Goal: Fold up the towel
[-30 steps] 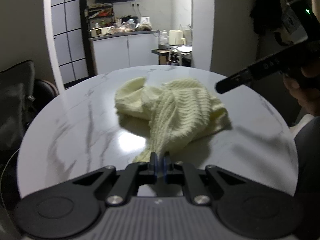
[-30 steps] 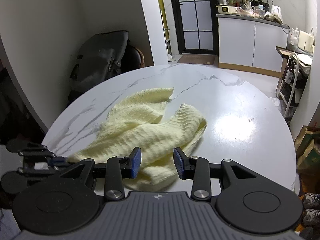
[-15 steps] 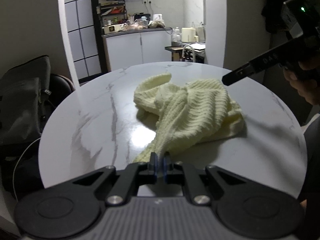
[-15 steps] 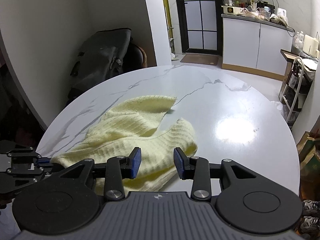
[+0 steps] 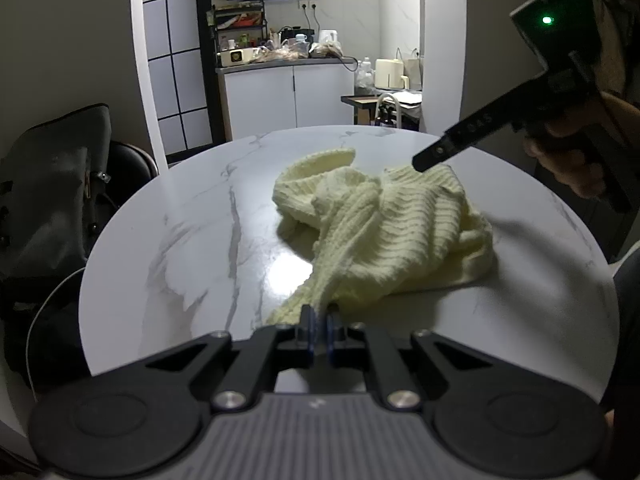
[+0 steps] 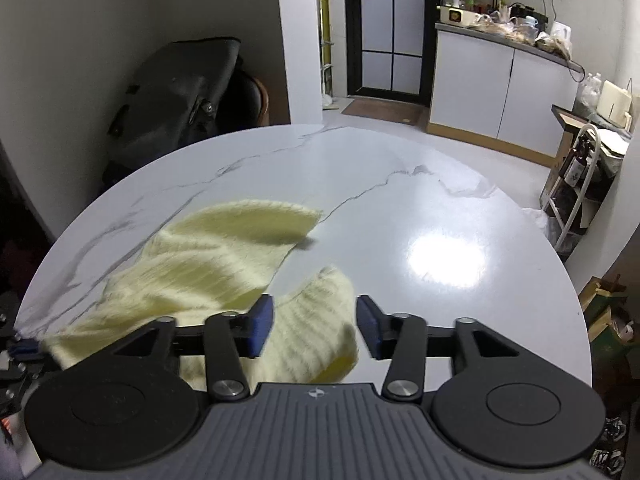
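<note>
A pale yellow ribbed towel (image 5: 384, 228) lies crumpled on the round white marble table (image 5: 192, 240). My left gripper (image 5: 319, 326) is shut on a near corner of the towel, which stretches away from it. The right gripper shows in the left wrist view (image 5: 424, 162) as a black finger hovering over the towel's far right part. In the right wrist view the right gripper (image 6: 315, 326) is open and empty, with a rounded fold of the towel (image 6: 224, 264) below and between its blue pads. The left gripper (image 6: 20, 350) holds the towel's corner at the left edge there.
A dark bag (image 5: 52, 184) sits on a chair left of the table. White kitchen cabinets (image 5: 288, 96) and a cluttered counter stand behind. A rack with bottles (image 6: 576, 184) stands right of the table. The table rim (image 6: 576, 296) is near on the right.
The left gripper has dragged the towel corner back towards the table's near left edge, so the towel has slid and stretched. The right gripper has stayed open above the towel's fold.
</note>
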A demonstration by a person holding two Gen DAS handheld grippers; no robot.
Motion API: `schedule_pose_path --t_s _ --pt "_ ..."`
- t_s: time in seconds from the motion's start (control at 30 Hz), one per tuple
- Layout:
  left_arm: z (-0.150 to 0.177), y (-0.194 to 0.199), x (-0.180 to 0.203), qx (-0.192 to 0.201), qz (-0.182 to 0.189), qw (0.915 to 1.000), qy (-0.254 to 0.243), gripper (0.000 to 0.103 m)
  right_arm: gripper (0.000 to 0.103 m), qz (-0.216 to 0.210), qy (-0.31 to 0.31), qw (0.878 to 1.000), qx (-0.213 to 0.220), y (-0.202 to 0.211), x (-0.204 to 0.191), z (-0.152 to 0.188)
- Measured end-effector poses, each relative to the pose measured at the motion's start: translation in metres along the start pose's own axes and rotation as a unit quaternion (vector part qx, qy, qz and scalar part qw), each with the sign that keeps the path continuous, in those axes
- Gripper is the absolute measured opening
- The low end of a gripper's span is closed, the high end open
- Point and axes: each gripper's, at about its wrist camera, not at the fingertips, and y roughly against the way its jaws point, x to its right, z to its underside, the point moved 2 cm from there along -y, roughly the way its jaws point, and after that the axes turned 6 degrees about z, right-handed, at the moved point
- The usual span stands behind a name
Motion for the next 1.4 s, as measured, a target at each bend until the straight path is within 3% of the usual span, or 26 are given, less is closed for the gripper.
schedule_pose_path --t_s 0.37,0.7,1.4 --pt "0.001 -0.001 -0.003 0.004 0.004 1.0 0.006 0.006 0.056 0.017 0.004 1.0 -0.004 -0.02 0.003 -0.011" --pt "0.003 -0.001 -0.003 0.008 0.005 0.9999 0.012 0.007 0.056 -0.006 0.002 1.0 -0.018 -0.034 0.001 -0.016" --pt "0.002 -0.001 -0.005 0.007 0.01 0.9999 0.01 0.007 0.055 0.005 0.023 0.999 -0.036 -0.049 -0.001 -0.012"
